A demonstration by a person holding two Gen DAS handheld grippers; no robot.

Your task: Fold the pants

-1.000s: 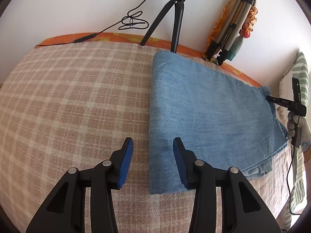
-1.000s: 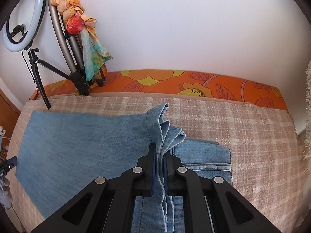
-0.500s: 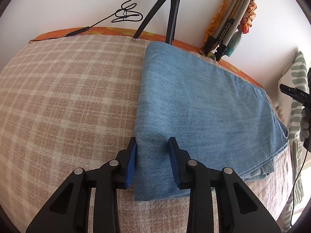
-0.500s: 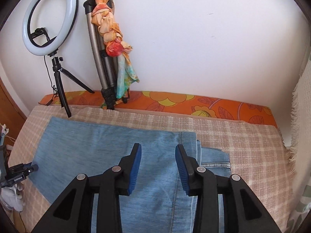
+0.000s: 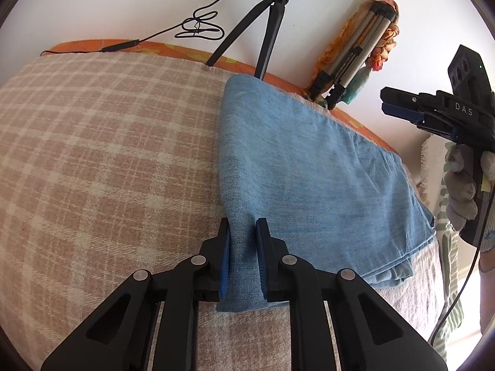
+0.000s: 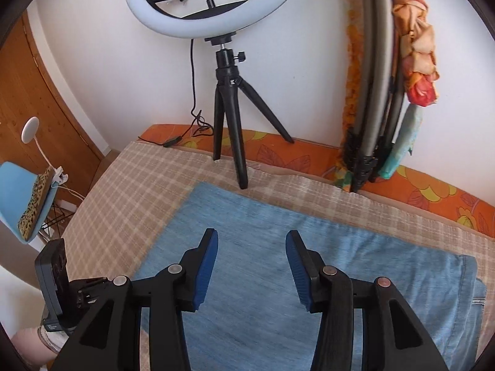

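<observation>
Light blue denim pants (image 5: 309, 170) lie folded flat on a checked blanket, shown too in the right wrist view (image 6: 278, 278). My left gripper (image 5: 243, 241) is at the near left corner of the pants. Its jaws are closing, and the folded edge stands pinched between the blue pads. My right gripper (image 6: 251, 241) hovers above the middle of the pants. Its jaws are opening, and nothing is between them. From the left wrist view the right gripper (image 5: 385, 100) hangs in the air at the far right, held by a gloved hand (image 5: 461, 191).
The beige checked blanket (image 5: 108, 154) covers a bed with an orange floral edge (image 6: 433, 191). A ring light on a small black tripod (image 6: 229, 108) and a folded tripod wrapped in a scarf (image 6: 377, 92) stand by the wall. A blue chair (image 6: 18, 198) is beside the bed.
The left gripper slid onto the pants' folded edge and narrowed on it. The right gripper let go of the bunched denim, spread its jaws, and swung up and left over the pants.
</observation>
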